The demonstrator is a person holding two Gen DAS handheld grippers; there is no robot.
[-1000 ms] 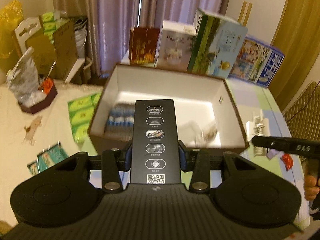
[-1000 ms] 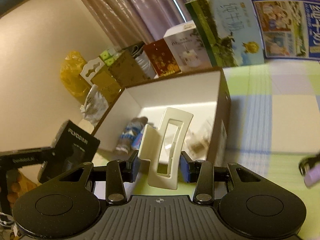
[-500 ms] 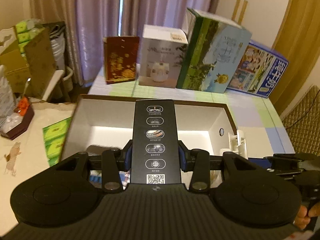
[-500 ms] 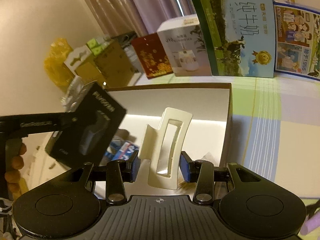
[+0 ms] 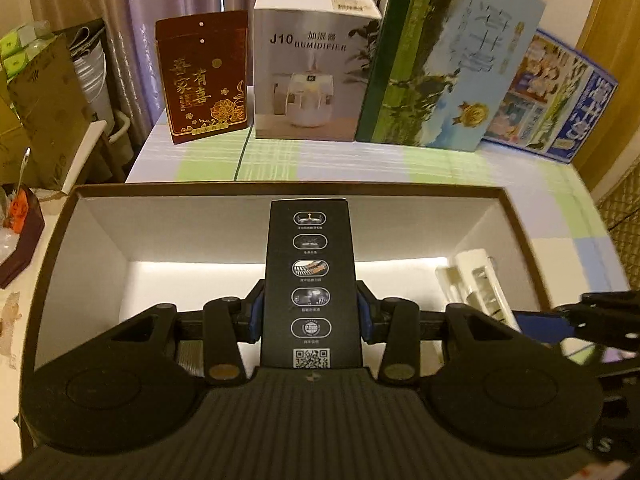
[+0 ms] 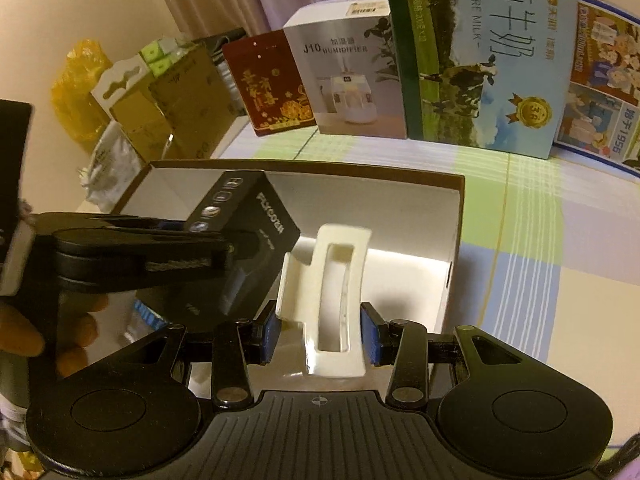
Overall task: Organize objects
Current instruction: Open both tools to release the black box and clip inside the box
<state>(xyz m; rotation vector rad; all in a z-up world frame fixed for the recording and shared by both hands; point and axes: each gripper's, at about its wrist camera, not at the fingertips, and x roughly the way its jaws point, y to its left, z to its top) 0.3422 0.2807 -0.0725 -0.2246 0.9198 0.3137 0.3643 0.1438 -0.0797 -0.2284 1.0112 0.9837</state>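
Observation:
My left gripper (image 5: 310, 316) is shut on a slim black box (image 5: 310, 280) with white icons and holds it over the open brown box with white inside (image 5: 96, 216). The black box also shows in the right wrist view (image 6: 248, 240). My right gripper (image 6: 320, 338) is shut on a cream hair claw clip (image 6: 328, 304) and holds it inside the same brown box (image 6: 456, 240) at its right side. The clip also shows in the left wrist view (image 5: 476, 280). A blue-striped packet (image 6: 150, 316) lies on the box floor.
At the back of the checked tablecloth (image 5: 400, 164) stand a red gift box (image 5: 202, 76), a white humidifier box (image 5: 312, 68), a green milk carton box (image 5: 448, 68) and a blue box (image 5: 556, 96). Cardboard boxes (image 5: 40, 100) stand at the left.
Both grippers have moved forward and down over the brown box. The black box and the clip now sit lower, within its walls, and the back boxes look closer.

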